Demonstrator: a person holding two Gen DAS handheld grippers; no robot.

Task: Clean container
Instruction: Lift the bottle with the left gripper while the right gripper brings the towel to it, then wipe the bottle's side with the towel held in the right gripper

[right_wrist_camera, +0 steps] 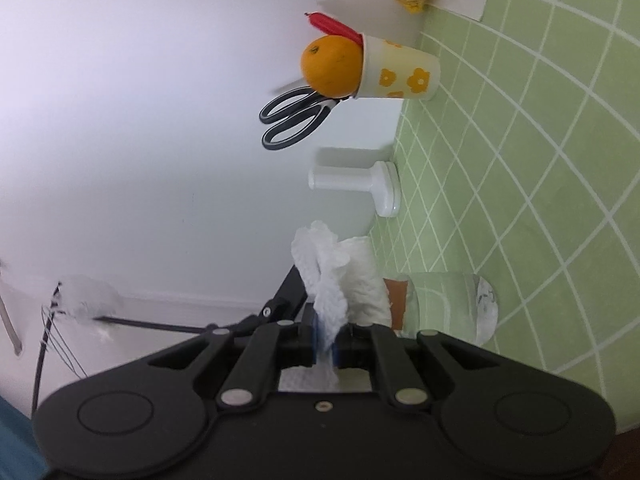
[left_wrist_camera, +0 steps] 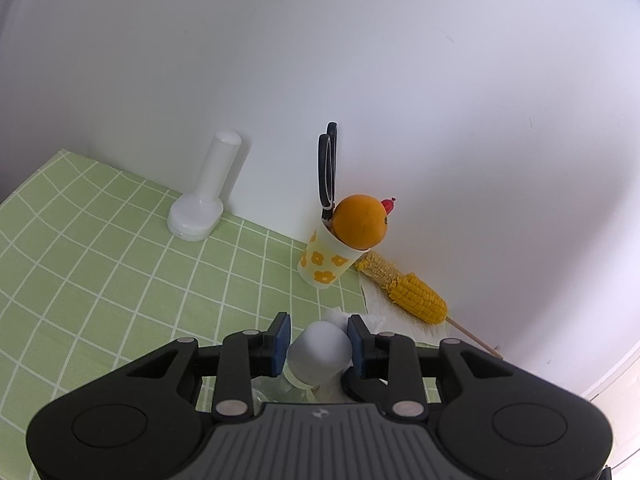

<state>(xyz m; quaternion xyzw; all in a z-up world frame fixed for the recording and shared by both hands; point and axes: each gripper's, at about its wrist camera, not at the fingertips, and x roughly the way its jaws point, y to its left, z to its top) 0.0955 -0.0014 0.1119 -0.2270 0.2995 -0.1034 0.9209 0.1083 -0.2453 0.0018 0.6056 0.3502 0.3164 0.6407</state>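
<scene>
The left gripper [left_wrist_camera: 319, 340] is clamped on a clear container [right_wrist_camera: 448, 304] standing on the green checked tablecloth [right_wrist_camera: 540, 200], while the right gripper [right_wrist_camera: 326, 344] pinches a crumpled paper towel [right_wrist_camera: 332, 276] right beside its mouth. At the cloth's far edge, against the wall, a flowered cup [left_wrist_camera: 326, 260] holds an orange [left_wrist_camera: 360, 222] and scissors [left_wrist_camera: 328, 168].

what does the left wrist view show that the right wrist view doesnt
Only the left wrist view: the whole corn cob on a wooden skewer, and the left gripper closed on a white rounded cap.

Only the right wrist view: the right gripper clamping a white paper towel, and a clear glass jar.

Both: the flowered cup holding an orange and black-handled scissors, the white stand, the green checked cloth.
</scene>
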